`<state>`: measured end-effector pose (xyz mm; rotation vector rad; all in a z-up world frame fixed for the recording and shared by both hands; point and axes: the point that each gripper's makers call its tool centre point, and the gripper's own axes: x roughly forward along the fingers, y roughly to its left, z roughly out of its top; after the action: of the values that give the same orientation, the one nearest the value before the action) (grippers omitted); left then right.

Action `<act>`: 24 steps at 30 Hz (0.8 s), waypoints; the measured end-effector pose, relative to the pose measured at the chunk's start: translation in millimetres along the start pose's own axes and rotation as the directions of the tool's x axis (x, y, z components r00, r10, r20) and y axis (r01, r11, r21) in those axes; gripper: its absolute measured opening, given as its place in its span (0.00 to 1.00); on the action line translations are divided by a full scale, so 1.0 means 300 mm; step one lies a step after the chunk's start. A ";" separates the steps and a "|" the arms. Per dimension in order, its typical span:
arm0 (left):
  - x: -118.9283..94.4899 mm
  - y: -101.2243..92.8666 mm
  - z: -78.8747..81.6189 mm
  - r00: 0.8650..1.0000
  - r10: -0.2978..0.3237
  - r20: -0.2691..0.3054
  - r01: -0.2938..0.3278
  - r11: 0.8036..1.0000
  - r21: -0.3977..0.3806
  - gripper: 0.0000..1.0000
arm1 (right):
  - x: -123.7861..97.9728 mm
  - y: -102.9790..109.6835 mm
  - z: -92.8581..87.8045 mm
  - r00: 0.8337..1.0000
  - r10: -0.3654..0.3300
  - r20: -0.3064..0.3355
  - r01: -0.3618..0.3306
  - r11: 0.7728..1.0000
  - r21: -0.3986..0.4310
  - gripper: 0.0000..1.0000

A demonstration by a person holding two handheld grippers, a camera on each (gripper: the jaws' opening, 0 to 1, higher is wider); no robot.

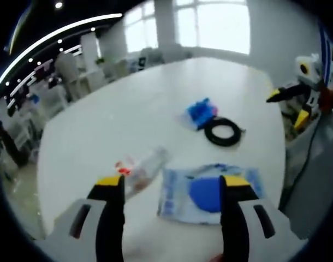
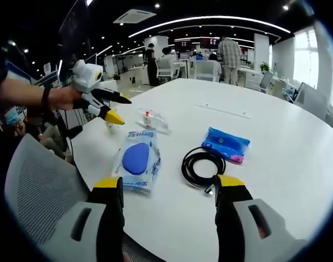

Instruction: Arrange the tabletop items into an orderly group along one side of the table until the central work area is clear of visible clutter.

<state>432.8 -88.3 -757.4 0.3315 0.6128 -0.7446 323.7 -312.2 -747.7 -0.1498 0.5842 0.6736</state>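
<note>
One cable coil (image 2: 202, 167), three packets (image 2: 137, 164) on table (image 2: 275, 131)

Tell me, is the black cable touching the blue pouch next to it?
Cannot tell. In the right gripper view the black cable loops right against the edge of the blue pouch, and neither view shows clear contact or a gap.

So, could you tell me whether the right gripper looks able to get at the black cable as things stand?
Probably yes. The right gripper is open, and the cable lies just ahead of its jaws on bare table, beside the blue pouch but with nothing over it.
</note>
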 end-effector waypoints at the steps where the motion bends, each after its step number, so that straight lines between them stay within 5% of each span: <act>1: 0.008 0.011 0.000 1.000 -0.005 -0.005 0.005 1.000 0.003 0.67 | -0.001 -0.002 0.000 1.000 -0.002 0.000 0.002 1.000 0.001 0.68; 15: 0.073 0.111 0.029 0.997 -0.030 -0.074 0.034 0.998 0.058 0.69 | -0.003 -0.007 0.001 1.000 -0.009 -0.001 0.009 1.000 0.006 0.68; 24: 0.151 0.151 -0.003 0.986 -0.057 -0.157 0.074 0.991 0.108 0.69 | -0.003 -0.007 -0.002 1.000 -0.010 -0.006 0.010 1.000 0.008 0.68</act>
<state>490.8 -80.1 -783.3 0.4788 0.7307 -0.8241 324.1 -314.4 -747.7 -0.1473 0.5915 0.6616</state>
